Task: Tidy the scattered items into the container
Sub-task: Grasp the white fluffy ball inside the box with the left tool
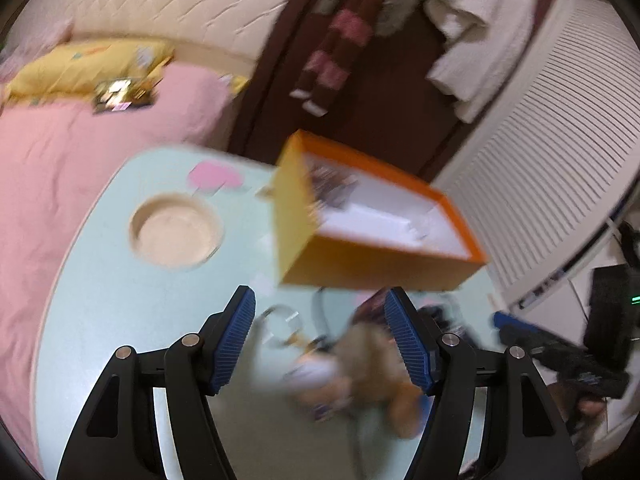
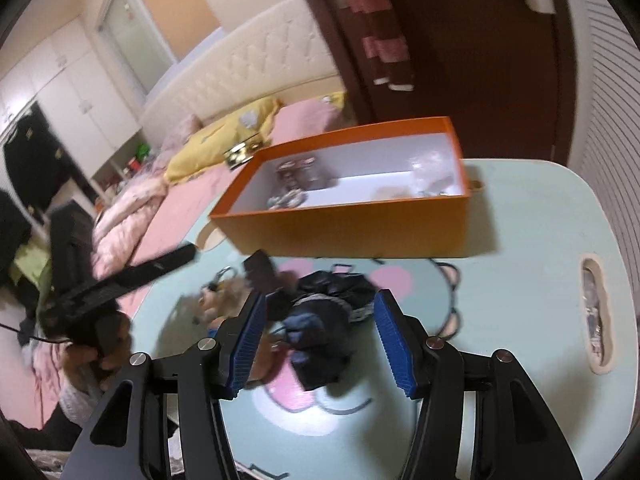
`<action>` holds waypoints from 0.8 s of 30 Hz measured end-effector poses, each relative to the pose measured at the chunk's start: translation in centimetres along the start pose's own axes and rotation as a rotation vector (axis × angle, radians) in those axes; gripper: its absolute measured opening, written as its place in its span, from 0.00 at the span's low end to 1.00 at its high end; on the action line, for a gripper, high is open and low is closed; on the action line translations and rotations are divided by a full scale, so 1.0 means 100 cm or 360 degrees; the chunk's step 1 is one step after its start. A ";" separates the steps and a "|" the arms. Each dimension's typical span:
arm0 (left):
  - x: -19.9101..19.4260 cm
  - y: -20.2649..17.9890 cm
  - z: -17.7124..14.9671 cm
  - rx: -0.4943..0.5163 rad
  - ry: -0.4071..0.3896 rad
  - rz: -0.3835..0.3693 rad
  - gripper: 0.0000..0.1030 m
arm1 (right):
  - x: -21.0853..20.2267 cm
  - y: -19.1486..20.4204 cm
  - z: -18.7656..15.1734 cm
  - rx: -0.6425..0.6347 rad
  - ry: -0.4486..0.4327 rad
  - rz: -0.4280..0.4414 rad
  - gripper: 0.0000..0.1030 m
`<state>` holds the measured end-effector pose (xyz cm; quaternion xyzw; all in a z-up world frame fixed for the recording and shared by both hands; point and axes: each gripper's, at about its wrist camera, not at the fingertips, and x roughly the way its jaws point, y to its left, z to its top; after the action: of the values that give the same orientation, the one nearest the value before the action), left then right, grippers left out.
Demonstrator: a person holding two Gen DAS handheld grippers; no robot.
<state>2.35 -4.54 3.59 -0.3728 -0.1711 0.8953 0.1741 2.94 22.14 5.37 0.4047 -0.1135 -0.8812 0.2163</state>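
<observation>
Box [image 2: 352,236] part-filled; plush [image 1: 360,368], dark cloth [image 2: 328,320], keyring [image 1: 280,324] left on worktop [image 2: 520,280]; both jaws wide, empty

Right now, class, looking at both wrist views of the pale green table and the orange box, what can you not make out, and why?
- Left wrist view: the brown plush toy below the fingers is smeared by motion blur; its shape is unclear.
- Left wrist view: the orange cardboard box is blurred, so its contents are unreadable.
- Right wrist view: the small items in the box are too small and blurred to name.
- Right wrist view: the dark bundled cloth is partly hidden by the fingers.
</observation>
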 end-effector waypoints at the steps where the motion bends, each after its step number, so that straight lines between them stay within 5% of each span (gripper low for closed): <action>1: -0.001 -0.012 0.010 0.0050 -0.0001 -0.0020 0.66 | 0.000 -0.006 0.001 0.0029 -0.0006 -0.0012 0.54; 6: 0.043 -0.079 0.052 0.0333 0.0268 0.0087 0.66 | 0.003 -0.028 -0.006 0.0170 0.0022 -0.0004 0.36; 10: 0.109 -0.106 0.073 0.0275 0.0642 -0.0050 0.65 | 0.003 -0.035 -0.009 0.0211 0.0031 0.0027 0.35; 13: 0.155 -0.113 0.078 0.0231 0.0832 0.0002 0.65 | 0.001 -0.039 -0.008 0.0236 0.0017 0.0044 0.36; 17: 0.196 -0.115 0.074 0.0218 0.1011 0.0023 0.45 | 0.001 -0.047 -0.007 0.0278 0.0006 0.0061 0.36; 19: 0.208 -0.113 0.070 0.0192 0.1073 0.0023 0.45 | 0.001 -0.051 -0.007 0.0298 0.0009 0.0071 0.36; 23: 0.212 -0.113 0.064 0.0211 0.1061 -0.0005 0.44 | 0.002 -0.059 -0.007 0.0332 0.0021 0.0089 0.36; 24: 0.211 -0.114 0.063 0.0238 0.1046 -0.0008 0.33 | 0.003 -0.060 -0.007 0.0340 0.0028 0.0089 0.36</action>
<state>-14.11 13.72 -0.09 -0.6274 -0.0406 0.7367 0.2490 1.53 27.25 2.45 0.4299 -0.2161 -0.8541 0.1975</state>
